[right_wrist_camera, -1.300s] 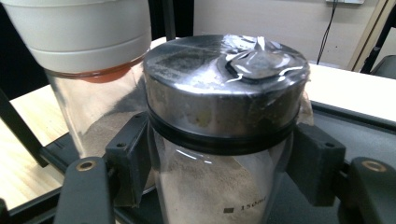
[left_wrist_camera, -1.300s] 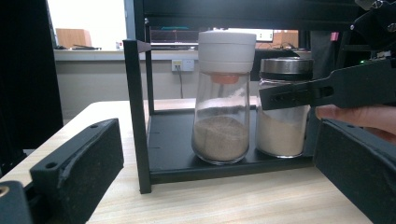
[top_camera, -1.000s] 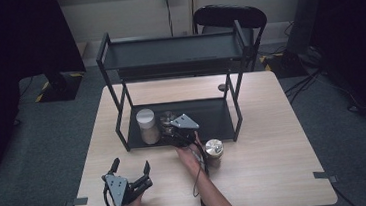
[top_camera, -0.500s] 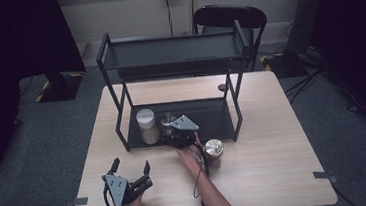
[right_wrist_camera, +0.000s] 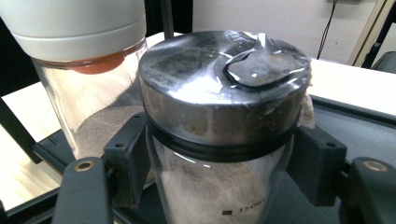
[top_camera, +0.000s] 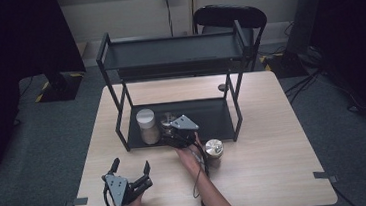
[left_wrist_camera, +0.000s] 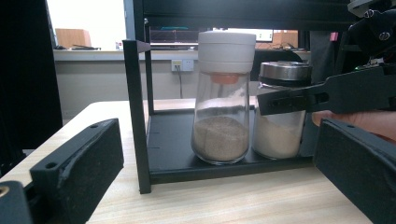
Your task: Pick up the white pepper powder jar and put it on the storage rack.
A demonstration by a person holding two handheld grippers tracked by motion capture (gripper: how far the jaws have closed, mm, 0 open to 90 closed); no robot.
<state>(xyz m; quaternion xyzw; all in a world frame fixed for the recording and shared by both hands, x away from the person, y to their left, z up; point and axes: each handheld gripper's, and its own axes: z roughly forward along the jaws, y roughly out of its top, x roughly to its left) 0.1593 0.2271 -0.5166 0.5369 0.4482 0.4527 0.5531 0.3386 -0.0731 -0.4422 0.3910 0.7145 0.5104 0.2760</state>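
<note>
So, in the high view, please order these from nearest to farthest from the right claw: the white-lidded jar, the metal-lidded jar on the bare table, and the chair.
1. White-lidded jar, on the rack's lower shelf, just left of the right claw.
2. Metal-lidded jar, on the table, to its right and nearer the person.
3. Chair, behind the table.

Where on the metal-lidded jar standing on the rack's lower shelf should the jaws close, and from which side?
On the glass body just below the metal lid of the metal-lidded jar, coming level from the shelf's open front. The jar stands upright, the lid overhangs the glass, and the white-capped jar crowds one side. The right gripper grips there.
</note>
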